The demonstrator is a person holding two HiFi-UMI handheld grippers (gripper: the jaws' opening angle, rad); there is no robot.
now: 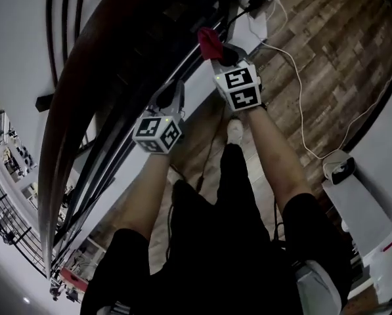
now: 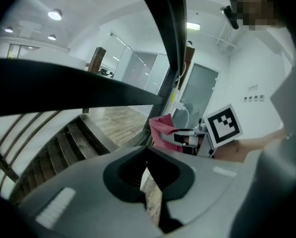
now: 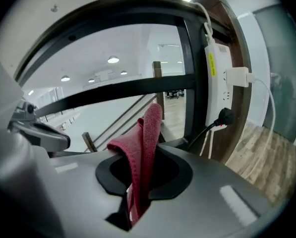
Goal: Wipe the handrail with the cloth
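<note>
Where pinched, cloth (image 3: 147, 133) red, folded.

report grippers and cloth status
Left gripper shut, empty. Right gripper shut on folded red cloth, off the dark curved wooden handrail. White charger plugged in nearby.

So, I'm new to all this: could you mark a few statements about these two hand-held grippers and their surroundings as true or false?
1. The right gripper is clamped on a red cloth. True.
2. The left gripper holds a sponge. False: its jaws are together with nothing between them.
3. A white cable trails across the floor. True.
4. The floor is carpeted. False: it is wooden planks.
</note>
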